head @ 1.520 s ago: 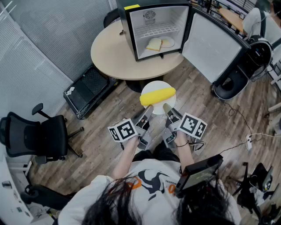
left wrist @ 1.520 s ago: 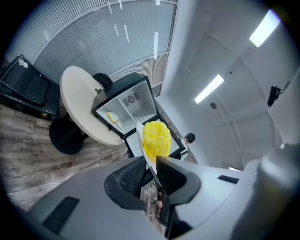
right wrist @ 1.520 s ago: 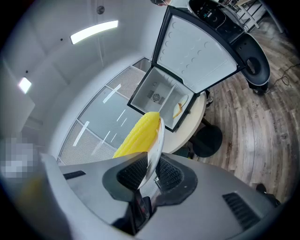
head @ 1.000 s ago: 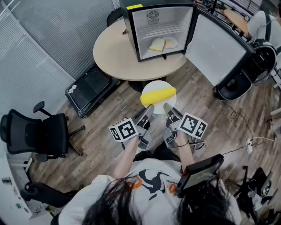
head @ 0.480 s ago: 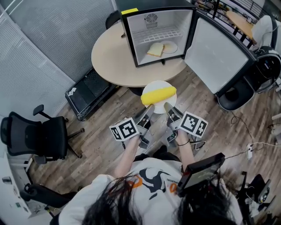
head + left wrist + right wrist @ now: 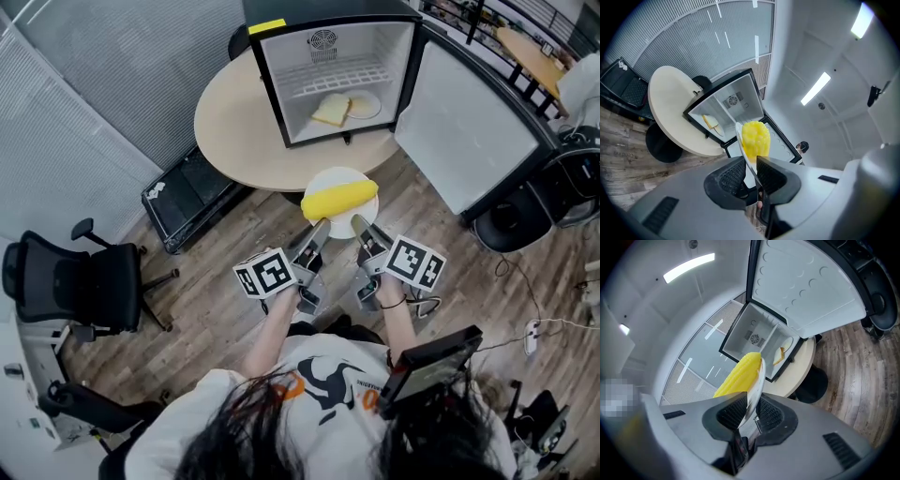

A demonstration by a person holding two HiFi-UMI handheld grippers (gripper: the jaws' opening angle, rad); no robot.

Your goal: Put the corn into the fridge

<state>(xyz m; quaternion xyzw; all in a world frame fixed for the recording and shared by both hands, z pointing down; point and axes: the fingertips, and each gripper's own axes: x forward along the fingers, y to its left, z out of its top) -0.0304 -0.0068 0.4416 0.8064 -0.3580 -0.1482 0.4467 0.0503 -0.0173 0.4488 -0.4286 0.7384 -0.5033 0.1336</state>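
Observation:
A yellow corn cob (image 6: 339,200) lies on a white plate (image 6: 336,178) held in the air in front of the round table. My left gripper (image 6: 320,226) is shut on the plate's near left rim and my right gripper (image 6: 360,223) is shut on its near right rim. In the left gripper view the plate (image 6: 741,140) stands edge-on between the jaws with the corn (image 6: 756,137) beyond them. The right gripper view shows the plate (image 6: 758,380) and the corn (image 6: 738,374) the same way. The small fridge (image 6: 337,67) stands open on the table, its door (image 6: 464,131) swung to the right.
Sandwich slices on a plate (image 6: 342,108) lie on the fridge floor, under a wire shelf (image 6: 342,74). The beige round table (image 6: 239,122) carries the fridge. A black office chair (image 6: 75,286) stands at the left, a black crate (image 6: 192,192) by the table, another chair base (image 6: 511,217) at the right.
Both grippers have carried the plate with the corn closer to the table and the open fridge. The grip on the plate is unchanged.

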